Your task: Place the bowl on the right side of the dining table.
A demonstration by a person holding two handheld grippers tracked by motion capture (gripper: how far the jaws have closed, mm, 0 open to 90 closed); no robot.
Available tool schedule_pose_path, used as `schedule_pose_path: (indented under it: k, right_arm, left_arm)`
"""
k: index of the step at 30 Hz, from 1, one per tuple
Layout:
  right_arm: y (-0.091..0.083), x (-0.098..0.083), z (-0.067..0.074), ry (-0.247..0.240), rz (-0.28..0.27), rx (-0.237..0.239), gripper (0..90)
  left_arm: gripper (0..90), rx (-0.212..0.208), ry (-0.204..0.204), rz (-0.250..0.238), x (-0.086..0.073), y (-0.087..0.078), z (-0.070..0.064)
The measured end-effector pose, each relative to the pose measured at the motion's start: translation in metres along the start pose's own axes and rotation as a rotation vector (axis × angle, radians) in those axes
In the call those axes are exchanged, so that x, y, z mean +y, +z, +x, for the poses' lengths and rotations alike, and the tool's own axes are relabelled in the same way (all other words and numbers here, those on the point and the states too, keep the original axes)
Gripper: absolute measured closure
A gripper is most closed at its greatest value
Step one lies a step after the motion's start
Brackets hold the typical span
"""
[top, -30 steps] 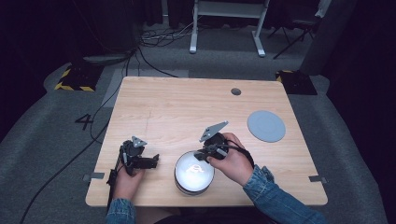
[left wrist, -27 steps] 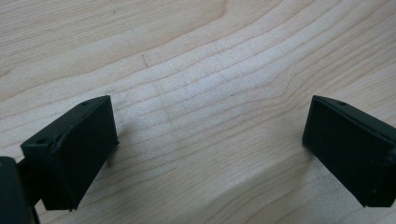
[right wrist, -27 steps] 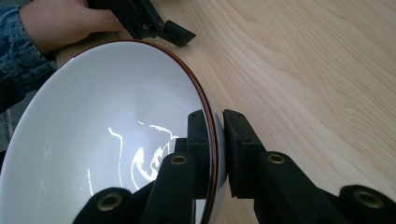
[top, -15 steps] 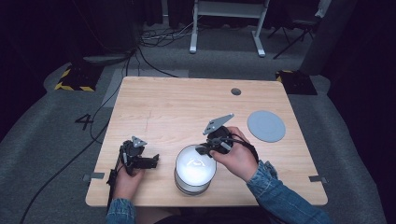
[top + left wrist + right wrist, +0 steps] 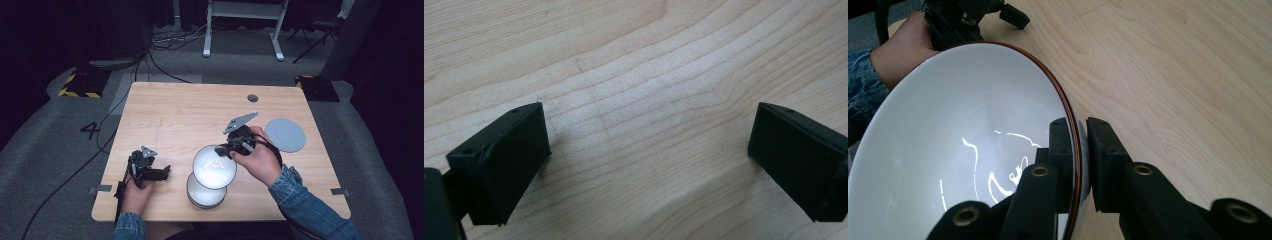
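White bowl [image 5: 214, 167] tilted, lifted above stacked bowls [image 5: 205, 196] at near table [image 5: 190, 115] edge. Right claw [image 5: 1082, 150] pinches only thin rim, one jaw inside, one outside. Risks: glazed rim slipping from pads, bowl swinging, dropping onto stack and chipping. Left claw [image 5: 162, 172] rests wide open, empty, well apart; no support. Grey disc [image 5: 285, 134] far right.

The white bowl [image 5: 214, 167] with a thin brown rim hangs tilted in my right gripper [image 5: 1081, 165], clamped by its rim above the stacked bowls [image 5: 205, 196] near the table's front edge.
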State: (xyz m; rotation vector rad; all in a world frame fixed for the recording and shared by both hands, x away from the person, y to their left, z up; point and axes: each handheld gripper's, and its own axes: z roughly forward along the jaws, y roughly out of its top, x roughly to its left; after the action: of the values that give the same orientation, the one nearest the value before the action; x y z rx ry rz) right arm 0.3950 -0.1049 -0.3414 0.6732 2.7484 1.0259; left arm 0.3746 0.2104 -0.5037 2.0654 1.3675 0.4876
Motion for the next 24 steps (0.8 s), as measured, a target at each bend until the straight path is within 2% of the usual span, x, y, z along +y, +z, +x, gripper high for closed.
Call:
schedule_pose_path:
  k: [3,6,15,18,21,24]
  right_arm:
    - [-0.004,0.002,-0.003,0.014,0.002,-0.008,81.7]
    - [-0.006,0.003,-0.009,0.008,0.0,-0.025,81.7]
    - [-0.011,0.003,-0.023,0.052,-0.018,-0.053,81.7]
    - [-0.012,0.001,-0.029,0.065,-0.028,-0.057,81.6]
    - [-0.015,-0.001,-0.036,0.072,-0.024,-0.076,81.6]
    - [-0.02,-0.004,-0.045,0.099,-0.024,-0.099,81.6]
  left_arm:
    - [3.2,-0.001,-0.001,0.0,0.0,0.0,0.0]
    - [3.2,-0.001,0.001,0.001,0.0,0.0,0.0]
    - [3.3,0.0,0.002,0.001,0.0,0.0,0.0]
    - [3.2,0.005,0.003,0.001,0.0,0.0,0.0]
    - [3.2,0.001,0.002,0.002,0.0,0.0,0.0]
    - [3.2,0.0,0.001,0.002,0.0,0.0,0.0]
